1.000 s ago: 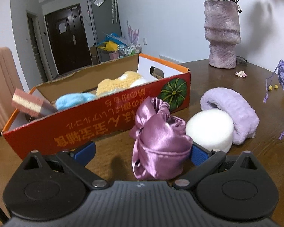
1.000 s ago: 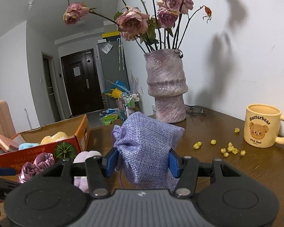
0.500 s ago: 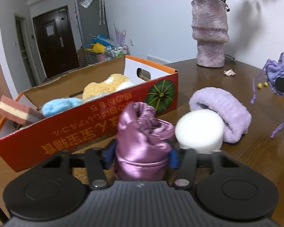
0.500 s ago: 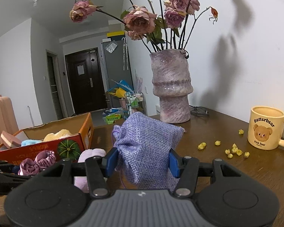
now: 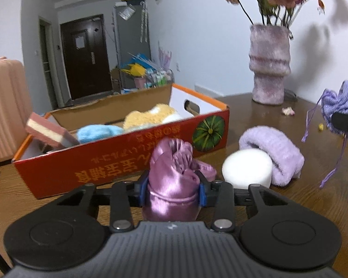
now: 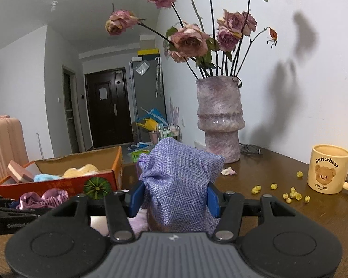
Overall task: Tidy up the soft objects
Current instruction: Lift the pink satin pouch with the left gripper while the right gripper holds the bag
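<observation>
The left tongs [image 5: 172,188] have just been closing and now clamp a pink satin pouch [image 5: 174,180], their blue pads pressed into its sides so that the fabric bulges above them. The right tongs [image 6: 175,199] are clamped on a lavender woven drawstring bag [image 6: 177,180], which stands up between the pads with its gathered neck toward the left. Just beside the satin pouch, on the brown wooden worktop [image 5: 290,199], lies a white foam disc [image 5: 247,171], and touching it from behind is a fluffy lilac headband [image 5: 272,149]. Beyond the pouch stands a red cardboard box [image 5: 118,162] with a pumpkin printed at its end; inside it lie a blue plush piece [image 5: 97,132], a yellow and white plush piece [image 5: 150,117] and, leaning at its left end, a pink and cream sponge block [image 5: 47,129]. Farther back on the worktop stands a mottled purple vase [image 6: 219,120] holding dried roses [image 6: 190,40]. In the right wrist view a cream bear mug [image 6: 329,169] stands well to the right, with small yellow bits [image 6: 290,193] scattered near it. A pink suitcase [image 5: 4,106] stands off the worktop at the left.
</observation>
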Tool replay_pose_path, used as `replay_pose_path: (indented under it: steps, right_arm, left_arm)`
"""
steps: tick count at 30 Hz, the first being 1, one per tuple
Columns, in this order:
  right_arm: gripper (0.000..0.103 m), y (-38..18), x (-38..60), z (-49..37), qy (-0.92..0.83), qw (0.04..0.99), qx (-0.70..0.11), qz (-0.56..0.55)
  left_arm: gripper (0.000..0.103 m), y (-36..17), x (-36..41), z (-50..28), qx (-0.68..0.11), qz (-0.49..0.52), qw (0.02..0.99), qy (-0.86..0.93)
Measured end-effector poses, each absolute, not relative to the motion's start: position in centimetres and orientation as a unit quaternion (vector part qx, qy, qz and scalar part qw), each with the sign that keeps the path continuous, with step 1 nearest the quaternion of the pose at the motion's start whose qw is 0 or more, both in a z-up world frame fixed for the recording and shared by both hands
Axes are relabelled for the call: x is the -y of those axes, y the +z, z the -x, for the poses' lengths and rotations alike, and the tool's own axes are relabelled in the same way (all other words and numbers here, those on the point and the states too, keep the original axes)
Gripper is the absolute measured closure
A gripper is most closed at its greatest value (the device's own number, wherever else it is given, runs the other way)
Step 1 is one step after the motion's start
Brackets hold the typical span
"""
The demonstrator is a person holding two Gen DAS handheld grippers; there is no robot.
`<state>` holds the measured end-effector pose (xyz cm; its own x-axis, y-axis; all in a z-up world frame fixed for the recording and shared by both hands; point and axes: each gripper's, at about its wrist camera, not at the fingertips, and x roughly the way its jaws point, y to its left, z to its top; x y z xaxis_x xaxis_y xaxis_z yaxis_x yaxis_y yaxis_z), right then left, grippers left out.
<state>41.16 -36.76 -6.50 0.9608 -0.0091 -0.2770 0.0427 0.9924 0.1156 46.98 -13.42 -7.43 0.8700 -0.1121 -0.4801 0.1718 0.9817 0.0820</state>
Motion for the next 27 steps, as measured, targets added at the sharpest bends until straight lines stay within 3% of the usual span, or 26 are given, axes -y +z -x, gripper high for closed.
replay_pose_path:
  steps: [15,17,21,27]
  right_arm:
    - [0.049,-6.1,31.1,-39.6,0.014,0.991,-0.122,-0.061]
    - [0.048,-6.1,30.5,-39.4,0.017,0.991,-0.121,-0.055]
    - [0.048,-6.1,30.4,-39.3,0.019,0.991,-0.122,-0.053]
    - [0.048,-6.1,30.7,-39.5,0.025,0.990,-0.127,-0.064]
  left_arm:
    - [0.065,-5.6,11.4,-42.8,-0.226,-0.023,0.972,-0.056]
    - [0.059,-5.9,11.2,-42.7,-0.243,-0.024,0.968,-0.064]
    - [0.020,-6.7,10.9,-42.9,-0.281,-0.028,0.957,-0.067]
    - [0.008,-8.1,11.1,-44.0,-0.325,-0.029,0.942,-0.079]
